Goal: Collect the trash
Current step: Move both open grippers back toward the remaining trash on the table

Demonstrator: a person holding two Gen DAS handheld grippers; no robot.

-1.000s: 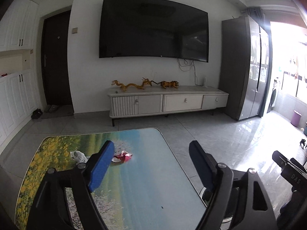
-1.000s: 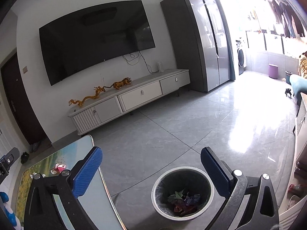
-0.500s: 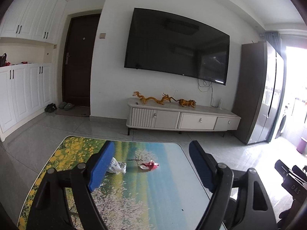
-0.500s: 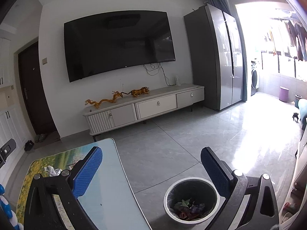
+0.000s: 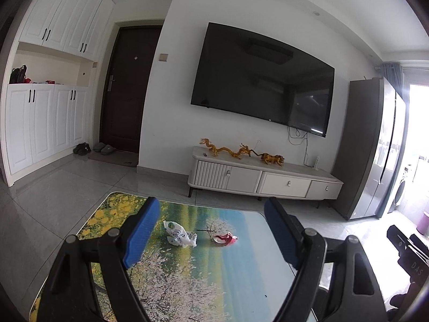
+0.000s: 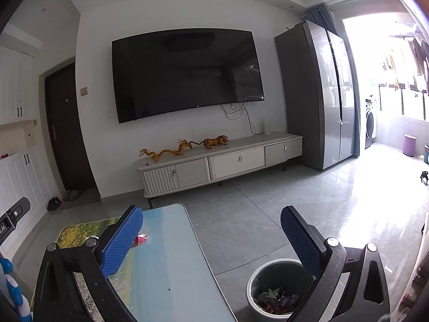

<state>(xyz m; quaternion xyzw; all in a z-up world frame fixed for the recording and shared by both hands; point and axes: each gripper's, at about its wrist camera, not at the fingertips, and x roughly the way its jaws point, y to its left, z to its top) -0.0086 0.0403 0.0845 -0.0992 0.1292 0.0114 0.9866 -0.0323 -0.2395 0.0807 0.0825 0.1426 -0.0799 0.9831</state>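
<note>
Low bench with a glossy printed landscape top, yellow flowers at one end and blue water at the other. Two pieces of trash lie on it, both toward the end nearer the white TV cabinet: a crumpled white plastic wrapper with green print, and just beside it, apart and not touching, a small crumpled red-and-white paper scrap.

Left gripper: blue-padded jaws spread wide, nothing between them. It hovers above the bench, short of the trash; the wrapper sits nearer its left pad, the red scrap roughly mid-gap, both farther toward the cabinet.

Right gripper: jaws likewise wide open and empty. Held off the bench edge, over the grey tiled floor. Below its right pad stands the round white-rimmed waste bin with a dark liner, already holding coloured paper scraps. The red scrap shows only partly here, behind the left pad.

Step in hand, as I judge it: approach for a pick, nothing grasped.

Next move calls for: left gripper forward and down over one piece, likely the wrapper; jaws closing low against the bench top, since both pieces are flat and light. Then carry across to the bin beside the bench.
</note>
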